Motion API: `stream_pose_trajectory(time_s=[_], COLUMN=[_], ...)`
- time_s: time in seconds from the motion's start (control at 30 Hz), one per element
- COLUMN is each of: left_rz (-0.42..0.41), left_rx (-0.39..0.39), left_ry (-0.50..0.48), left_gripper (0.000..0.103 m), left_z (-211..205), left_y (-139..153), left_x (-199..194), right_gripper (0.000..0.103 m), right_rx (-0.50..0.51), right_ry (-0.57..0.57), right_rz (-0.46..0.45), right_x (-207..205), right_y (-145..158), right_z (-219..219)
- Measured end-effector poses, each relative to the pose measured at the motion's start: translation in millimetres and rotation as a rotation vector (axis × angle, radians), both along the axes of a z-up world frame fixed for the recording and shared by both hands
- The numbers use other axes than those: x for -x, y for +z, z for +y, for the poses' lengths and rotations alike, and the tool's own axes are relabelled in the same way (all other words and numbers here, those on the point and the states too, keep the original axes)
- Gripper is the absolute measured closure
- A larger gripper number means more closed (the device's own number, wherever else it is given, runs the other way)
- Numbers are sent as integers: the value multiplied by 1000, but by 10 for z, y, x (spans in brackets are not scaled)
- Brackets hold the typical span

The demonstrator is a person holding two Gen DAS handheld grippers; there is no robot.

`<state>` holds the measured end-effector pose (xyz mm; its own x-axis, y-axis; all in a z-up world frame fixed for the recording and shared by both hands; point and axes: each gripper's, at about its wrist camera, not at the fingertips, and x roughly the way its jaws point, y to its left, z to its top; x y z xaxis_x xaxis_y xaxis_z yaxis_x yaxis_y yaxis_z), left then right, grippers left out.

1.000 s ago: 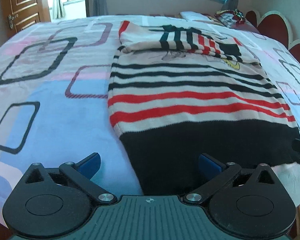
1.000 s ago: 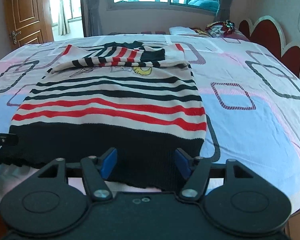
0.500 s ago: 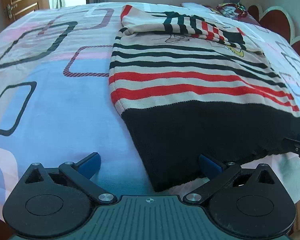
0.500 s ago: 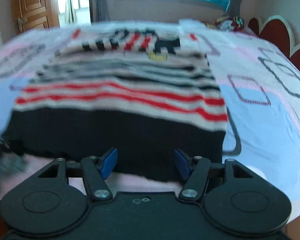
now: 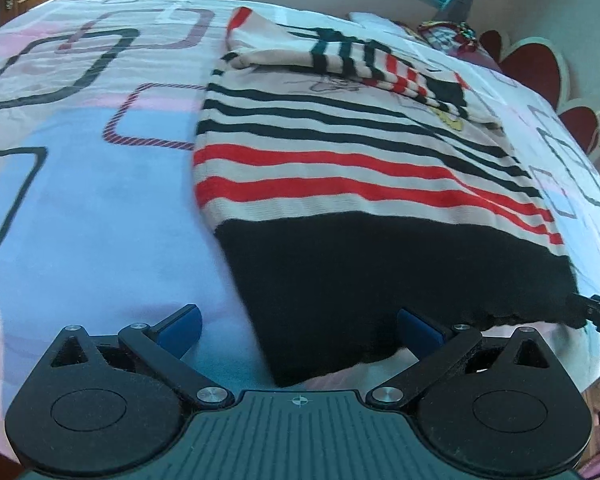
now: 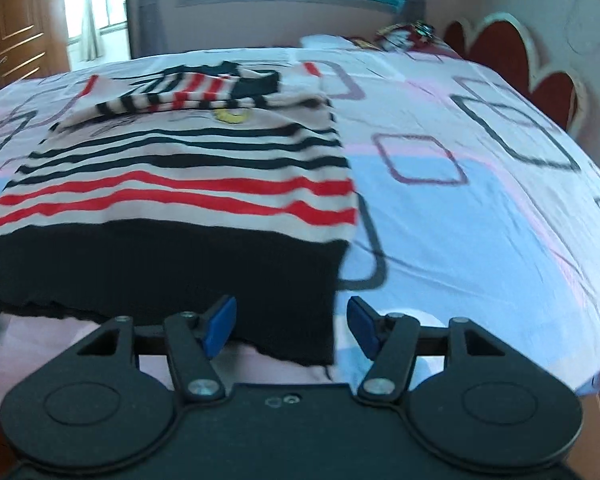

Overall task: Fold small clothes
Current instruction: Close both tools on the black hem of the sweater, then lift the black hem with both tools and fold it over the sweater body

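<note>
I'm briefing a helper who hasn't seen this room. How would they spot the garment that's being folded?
Find the bed with the sheet of blue and pink patches and outlined squares. On it lies the sweater, its black hem at the near edge, its sleeves folded across the chest at the far end. It is the only knit there: cream with black and red stripes.

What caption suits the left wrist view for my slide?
Open left claw straddling the near-left black hem corner of the striped knit sweater on the patterned bedsheet.

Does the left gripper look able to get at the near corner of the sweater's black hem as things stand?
Probably yes: the left gripper, jaws wide but just closing slightly, straddles the black hem corner of the sweater, with nothing between them but bedsheet.
</note>
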<state>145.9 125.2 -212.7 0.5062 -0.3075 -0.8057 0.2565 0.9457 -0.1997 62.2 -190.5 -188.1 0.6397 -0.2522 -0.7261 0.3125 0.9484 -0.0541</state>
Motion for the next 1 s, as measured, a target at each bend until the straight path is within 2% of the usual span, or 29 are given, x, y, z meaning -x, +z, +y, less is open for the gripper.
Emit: stream_pose_trajectory(time_s=[0.13,0.23,0.27,0.3,0.33,0.37,0.4,0.43,0.47,0.5,0.53,0.57,0.63,0.83,1.0], left_rz=[4,5,3,3,8,16,28,37,45,47,40,36,19,-105,-167], left_rx=[24,38,31,23,29,43,58,69,73,70,66,70,99,162,188], left_ry=[-16,-24,-26,-23,-15,-8,-6,-8,-17,-33,-44,-47,-40,-44,-18], left_gripper=[7,31,45,54,57,65,77,84,86,86,86,92,92,92,92], left_z=[-64,-95,-110,-120,-115,-100,-86,-78,-79,-92,-96,-88,-49,-96,-234], left_y=[-2,27,32,38,48,55,62,67,66,68,76,87,155,535,695], left_x=[-57,-109,-127,-150,-177,-193,-219,-240,-256,-266,-264,-262,-271,-481,-914], right_gripper=[44,48,48,50,56,60,68,78,82,92,92,92,92,92,93], right_rx=[-62,-110,-124,-136,-144,-153,-165,-172,-186,-200,-220,-221,-228,-271,-263], right_ry=[-42,-40,-38,-39,-41,-36,-28,-14,5,11,18,24,25,57,79], right_rz=[2,14,24,30,29,30,33,38,46,49,53,60,49,-85,-191], right_x=[-29,-103,-142,-170,-180,-183,-197,-208,-225,-235,-250,-267,-257,-277,-600], right_y=[-57,-110,-137,-156,-161,-153,-142,-130,-121,-108,-96,-89,-58,279,589], right_z=[-147,-215,-229,-241,-248,-235,-228,-220,-215,-215,-220,-219,-231,-268,-376])
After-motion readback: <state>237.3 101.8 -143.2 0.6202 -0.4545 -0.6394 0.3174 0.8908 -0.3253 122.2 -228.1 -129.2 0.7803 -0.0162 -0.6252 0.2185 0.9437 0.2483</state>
